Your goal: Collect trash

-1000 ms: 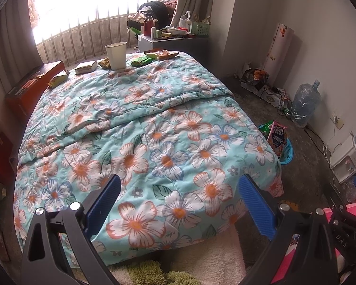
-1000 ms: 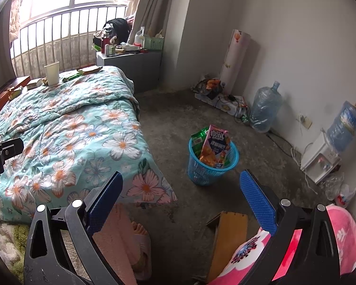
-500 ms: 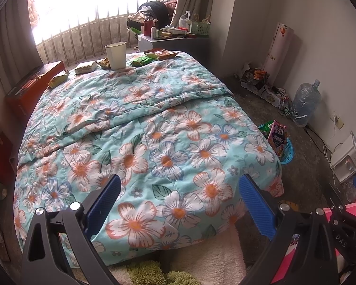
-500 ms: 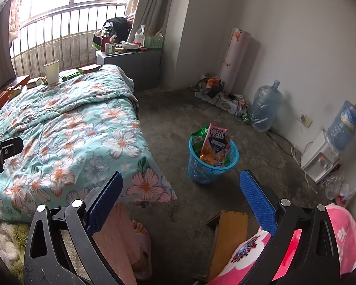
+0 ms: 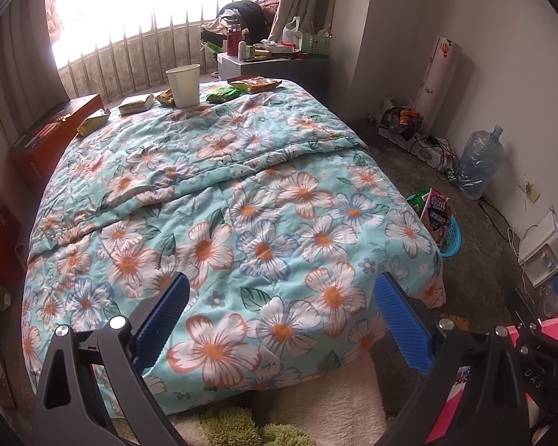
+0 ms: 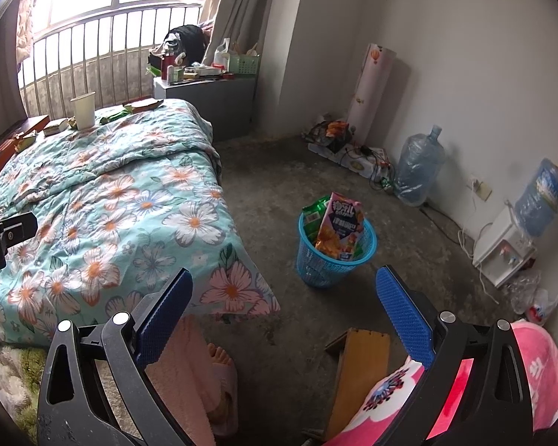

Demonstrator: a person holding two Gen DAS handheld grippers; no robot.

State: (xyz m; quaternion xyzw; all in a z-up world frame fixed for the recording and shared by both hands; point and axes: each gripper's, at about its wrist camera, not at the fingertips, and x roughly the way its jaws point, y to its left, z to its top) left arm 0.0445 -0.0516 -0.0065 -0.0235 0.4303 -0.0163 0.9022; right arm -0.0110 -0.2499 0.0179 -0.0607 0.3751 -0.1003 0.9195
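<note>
Along the far edge of the bed [image 5: 241,193], going left to right in the left wrist view, lie a yellow-green snack packet [image 5: 92,122], a pale flat packet [image 5: 135,104], a small crumpled wrapper [image 5: 165,96] touching the upright white paper cup [image 5: 183,85], a green wrapper [image 5: 224,93] and an orange-printed packet [image 5: 254,84]. All rest on the floral quilt, well apart from both tongs. The left tongs [image 5: 277,319] hang above the near end of the bed with their blue pads spread wide and nothing between them.

Right of the bed, on the bare concrete floor [image 6: 279,171], stands a blue mesh trash basket [image 6: 334,252]. A pink-and-orange snack bag [image 6: 340,228] and green wrappers [image 6: 313,215] stick up out of it. The right tongs [image 6: 283,308] are also spread wide and empty, held over the floor near the bed's corner. Below them show a person's foot in a pink slipper [image 6: 219,368], a small wooden stool [image 6: 361,364] and a pink cloth [image 6: 539,364]. A water jug [image 6: 416,165] stands against the wall.
</note>
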